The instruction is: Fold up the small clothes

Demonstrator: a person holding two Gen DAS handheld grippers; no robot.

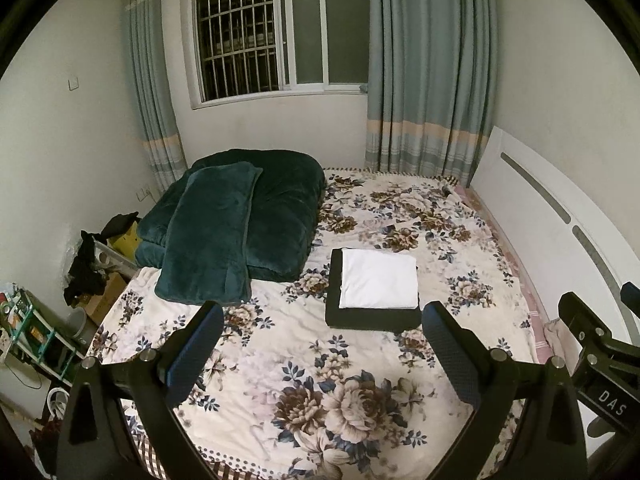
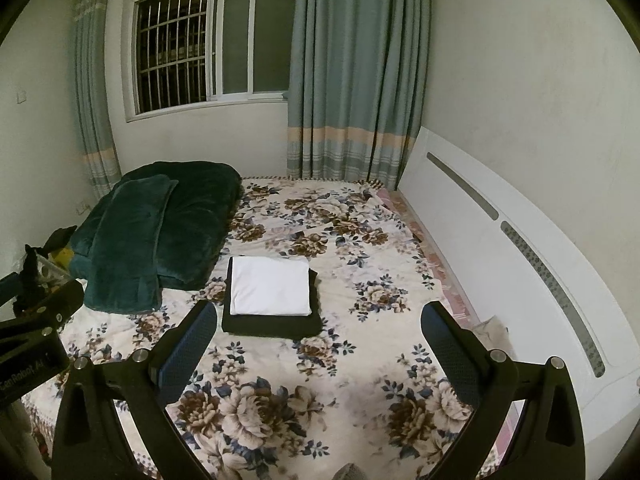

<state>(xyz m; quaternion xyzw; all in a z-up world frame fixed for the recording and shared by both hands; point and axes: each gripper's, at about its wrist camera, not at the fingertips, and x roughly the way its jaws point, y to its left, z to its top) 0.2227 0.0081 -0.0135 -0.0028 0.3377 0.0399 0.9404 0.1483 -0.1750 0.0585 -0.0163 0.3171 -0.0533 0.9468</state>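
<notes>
White folded cloth (image 1: 378, 279) lies squarely on top of a larger folded black garment (image 1: 372, 316), and the two make a neat stack near the middle of the bed, on a floral blanket (image 1: 320, 380) printed with brown and blue blooms on cream. The white piece sits toward the far right of the black one, leaving a dark strip showing along the near and left edges. In the right wrist view the same stack (image 2: 271, 291) appears just beyond the left finger of that tool.

Both tools hover above the near part of the bed, well apart from the stack and touching no fabric. The left gripper (image 1: 322, 344) has its jaws spread wide, with nothing between them but the blanket below. The right gripper (image 2: 319, 340) likewise has its jaws spread and empty; its black body also shows at the right edge of the left wrist view.

At the far left of the bed a dark green plush quilt (image 1: 276, 208) is bundled, with a matching green pillow (image 1: 212, 236) leaning across it. A white headboard (image 2: 500, 240) runs along the right side. On the far wall a barred window (image 1: 276, 28) sits between blue-grey curtains (image 1: 432, 68). Clutter and boxes stand on the floor at the left.
</notes>
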